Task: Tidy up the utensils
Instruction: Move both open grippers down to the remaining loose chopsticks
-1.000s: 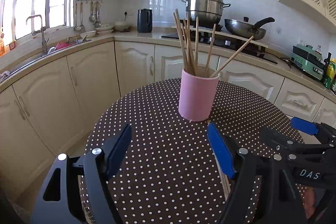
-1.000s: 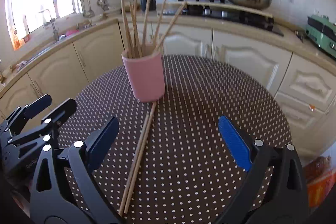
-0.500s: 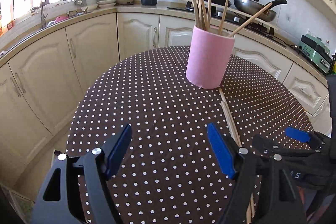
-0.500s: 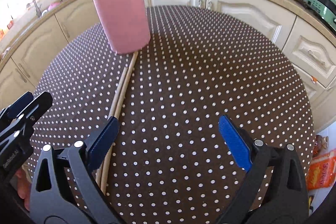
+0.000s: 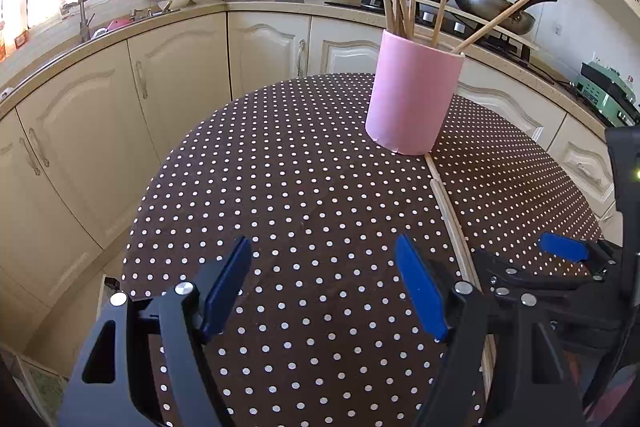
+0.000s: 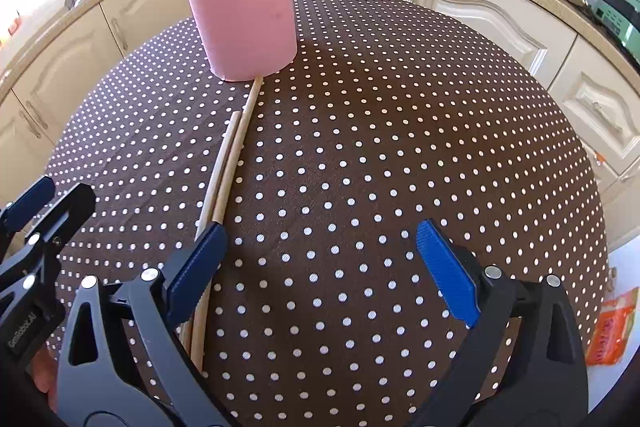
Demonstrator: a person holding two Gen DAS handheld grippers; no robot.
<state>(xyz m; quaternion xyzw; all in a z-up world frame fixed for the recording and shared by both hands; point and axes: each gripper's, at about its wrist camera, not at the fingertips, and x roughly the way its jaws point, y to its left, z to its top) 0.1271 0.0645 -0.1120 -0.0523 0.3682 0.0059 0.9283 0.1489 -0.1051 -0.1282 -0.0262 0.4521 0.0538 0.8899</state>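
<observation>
Left wrist view: left gripper [image 5: 324, 287] gapes empty; pink cup [image 5: 412, 95] holds sticks. Right wrist view: right gripper [image 6: 320, 267] spread wide beside two loose chopsticks [image 6: 228, 163] (light, stiff, probably slippery); pinch mid-length.

White lettering "GenRobot.AI" runs along the left gripper [image 6: 28, 211] arm, left of the right gripper's fingers
</observation>
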